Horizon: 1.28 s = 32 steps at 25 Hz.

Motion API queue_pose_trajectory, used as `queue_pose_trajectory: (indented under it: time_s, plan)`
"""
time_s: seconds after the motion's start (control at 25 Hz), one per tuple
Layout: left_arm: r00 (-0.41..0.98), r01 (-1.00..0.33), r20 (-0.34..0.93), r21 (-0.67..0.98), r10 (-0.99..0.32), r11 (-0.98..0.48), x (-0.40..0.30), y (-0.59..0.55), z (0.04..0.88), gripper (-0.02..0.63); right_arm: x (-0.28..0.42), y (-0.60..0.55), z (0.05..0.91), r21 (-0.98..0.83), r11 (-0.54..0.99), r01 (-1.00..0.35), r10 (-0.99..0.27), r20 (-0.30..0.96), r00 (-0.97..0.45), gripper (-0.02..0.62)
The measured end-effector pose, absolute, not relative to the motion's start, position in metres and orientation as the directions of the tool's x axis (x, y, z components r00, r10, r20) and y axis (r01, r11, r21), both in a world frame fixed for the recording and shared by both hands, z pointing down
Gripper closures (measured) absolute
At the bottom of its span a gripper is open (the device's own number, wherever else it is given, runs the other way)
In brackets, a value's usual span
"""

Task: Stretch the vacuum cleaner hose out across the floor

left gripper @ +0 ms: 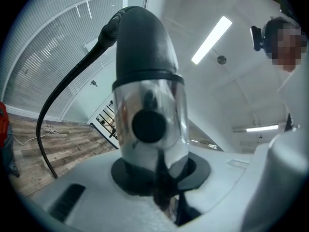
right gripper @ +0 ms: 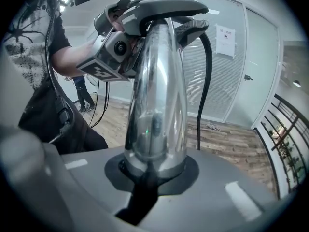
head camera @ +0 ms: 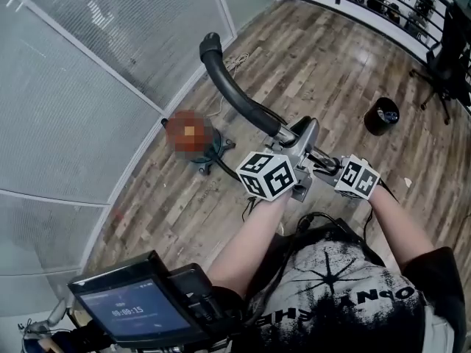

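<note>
Head view: the vacuum cleaner hose (head camera: 234,87) is seen as a thick, black, curved length running from the frame centre to the upper middle, raised above the wooden floor (head camera: 316,57). Its near end is joined to a chrome tube (head camera: 307,138), and both the left tongs (head camera: 288,143) and the right tongs (head camera: 324,162) are closed on that tube. A black bin (head camera: 381,116) stands at the right; its contents cannot be made out. Only in the left gripper view is the hose seen arcing down at the left from its black cuff (left gripper: 145,42). Only in the right gripper view is the tube's grey handle (right gripper: 164,6) shown.
</note>
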<state>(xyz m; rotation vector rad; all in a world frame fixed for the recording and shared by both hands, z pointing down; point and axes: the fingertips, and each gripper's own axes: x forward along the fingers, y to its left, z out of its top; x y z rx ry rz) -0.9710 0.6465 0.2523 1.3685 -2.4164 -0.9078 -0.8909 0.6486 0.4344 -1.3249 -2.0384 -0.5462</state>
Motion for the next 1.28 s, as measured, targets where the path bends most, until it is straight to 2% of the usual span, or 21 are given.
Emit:
queue_pose_trajectory:
  time_s: [0.4,0.68,1.0,1.28]
  plan:
    - [-0.55,-0.7,-0.117,0.604,-0.827,0.381,-0.908,0.517,0.248,0.526,-0.831,0.517,0.431,0.019,0.396,0.918,0.645,0.706,-0.292,0.541]
    - [-0.486,-0.72,-0.097,0.608,-0.868,0.336,-0.879,0.456,0.257,0.526,-0.8,0.464,0.439,0.005,0.475,0.88,0.621,0.706,-0.34,0.54]
    - [-0.27,-0.765,-0.122,0.63,-0.955,0.135,-0.849,0.381,0.266,0.525,-0.774,0.4,0.447,0.037,0.682,0.73,0.483,0.726,-0.489,0.54]
    - [-0.013,-0.742,-0.176,0.661,-0.984,-0.109,-0.791,0.333,0.269,0.525,-0.717,0.36,0.446,0.085,0.851,0.518,0.279,0.763,-0.583,0.541]
